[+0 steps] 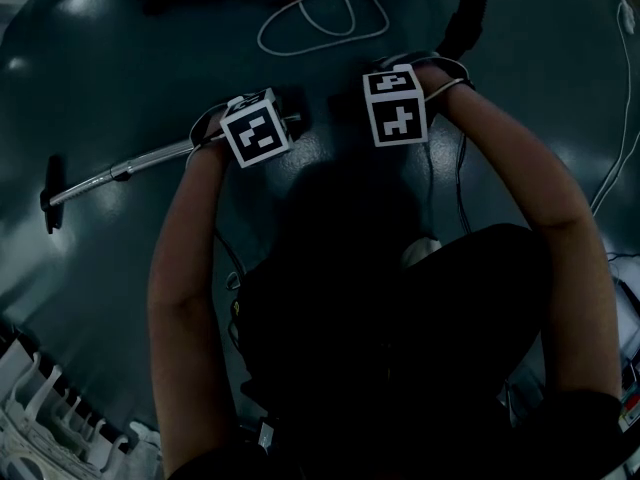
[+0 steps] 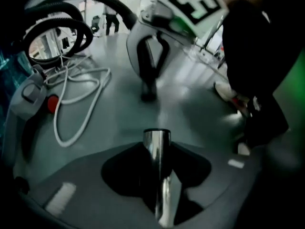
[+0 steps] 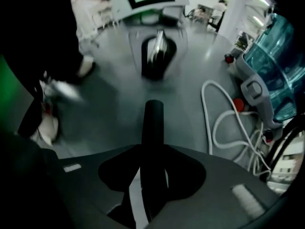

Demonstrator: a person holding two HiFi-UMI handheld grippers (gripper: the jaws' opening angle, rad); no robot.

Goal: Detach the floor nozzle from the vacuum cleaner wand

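Note:
In the head view my left gripper (image 1: 258,131) is shut on the chrome wand (image 1: 130,167). The wand slopes away to the left and ends in a small black nozzle (image 1: 49,196) on the floor. The left gripper view shows the wand's open chrome end (image 2: 157,142) sticking out between the jaws. My right gripper (image 1: 396,106) is shut on a black tube end (image 3: 153,128) of the hose (image 1: 464,15). The two tube ends face each other across a short gap, apart. Each gripper appears in the other's view: the right gripper (image 2: 151,56) and the left gripper (image 3: 157,51).
The teal vacuum body (image 3: 279,56) stands on the grey floor, with a loose white cord (image 1: 320,18) looped beside it. Black hose (image 2: 62,27) arcs overhead. The person's shoes (image 2: 228,92) are close by. A white rack (image 1: 40,408) sits at lower left.

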